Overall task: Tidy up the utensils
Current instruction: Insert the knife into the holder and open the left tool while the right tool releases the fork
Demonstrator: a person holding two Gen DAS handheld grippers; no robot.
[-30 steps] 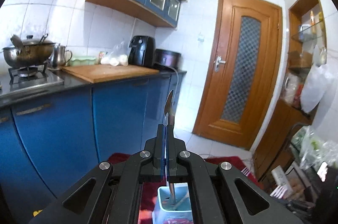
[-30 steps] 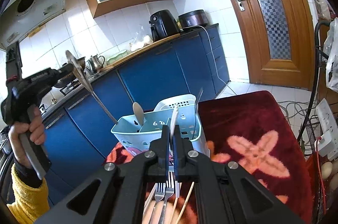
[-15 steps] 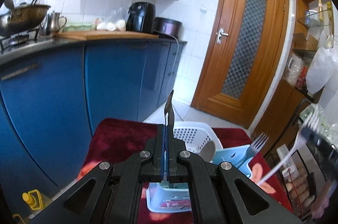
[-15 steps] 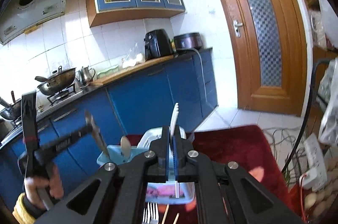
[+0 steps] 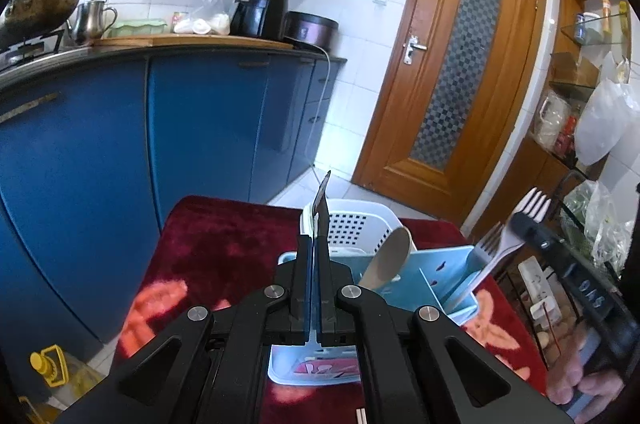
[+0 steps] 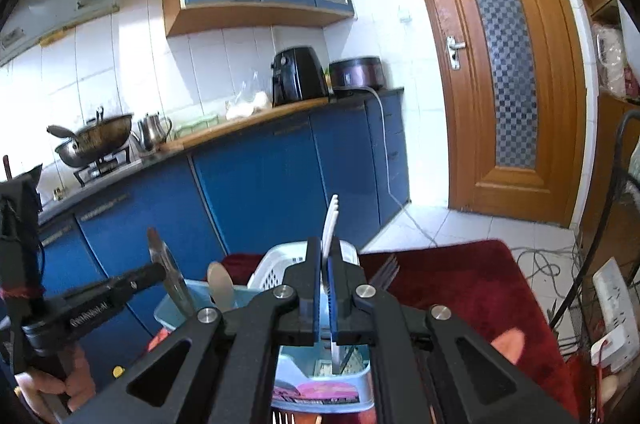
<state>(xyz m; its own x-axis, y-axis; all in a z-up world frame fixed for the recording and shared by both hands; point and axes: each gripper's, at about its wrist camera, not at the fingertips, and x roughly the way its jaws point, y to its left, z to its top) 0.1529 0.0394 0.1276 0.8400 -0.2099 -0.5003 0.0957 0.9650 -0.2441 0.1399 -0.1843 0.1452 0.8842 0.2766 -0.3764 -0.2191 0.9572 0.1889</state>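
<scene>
Both grippers have dropped toward the caddy (image 5: 448,276), left gripper (image 5: 313,264) jaws clamping the knife (image 5: 321,208), right gripper (image 6: 327,276) jaws the white fork (image 6: 330,228), handles aimed down for slotting.

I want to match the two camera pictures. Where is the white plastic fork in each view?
Left wrist view: the white plastic fork is at the right, slanting down into the blue caddy, held by the right gripper.
Right wrist view: it stands upright at the centre, between the closed jaws.
Shared landmark: the wooden spoon in the caddy.
</scene>
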